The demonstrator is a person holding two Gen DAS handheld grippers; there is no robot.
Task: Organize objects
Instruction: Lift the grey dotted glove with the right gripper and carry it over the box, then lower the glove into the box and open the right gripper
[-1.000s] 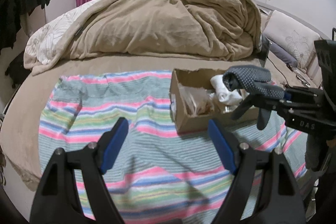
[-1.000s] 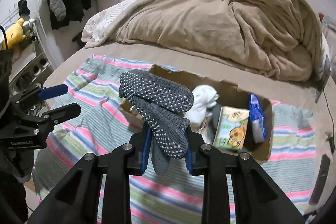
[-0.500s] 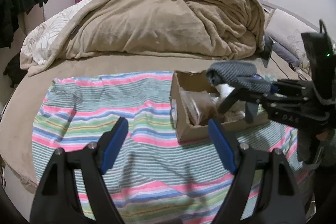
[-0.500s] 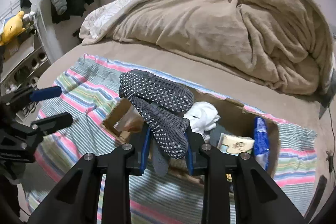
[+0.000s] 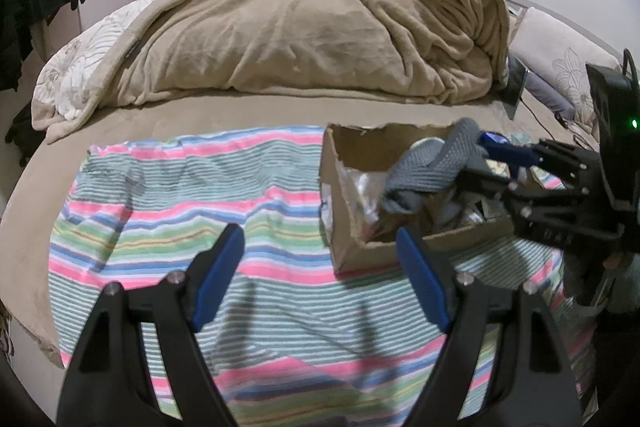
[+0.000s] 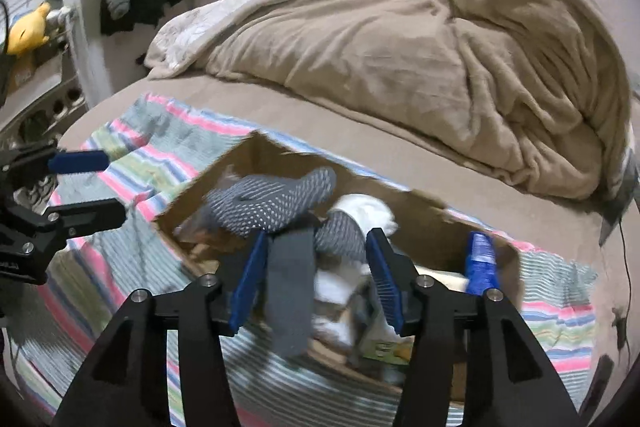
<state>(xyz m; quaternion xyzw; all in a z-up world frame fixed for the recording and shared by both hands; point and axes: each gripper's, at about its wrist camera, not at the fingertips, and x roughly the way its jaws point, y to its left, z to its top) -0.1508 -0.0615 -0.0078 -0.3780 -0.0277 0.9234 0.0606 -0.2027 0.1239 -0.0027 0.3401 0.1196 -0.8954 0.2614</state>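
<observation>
in my right wrist view, my right gripper (image 6: 316,267) fills the lower centre of the frame with its blue pads spread apart, released. the grey dotted sock (image 6: 272,205) lies just above and between the pads, draped over the near edge of the cardboard box (image 6: 424,211); its plain grey cuff hangs down beside the left pad, and whether it touches is blurred. the box sits mid-frame on the striped cloth (image 6: 160,151), its torn rim jagged along the top edge. inside i see white socks (image 6: 368,211) and a blue packet (image 6: 482,263) against the right wall.

in my left wrist view, my left gripper (image 5: 320,275) is at the bottom centre, jaws wide and holding nothing. bare striped cloth stretches across the left half of that frame. the box stands right of centre, and the tan blanket (image 5: 312,35) heaps along the upper half.
</observation>
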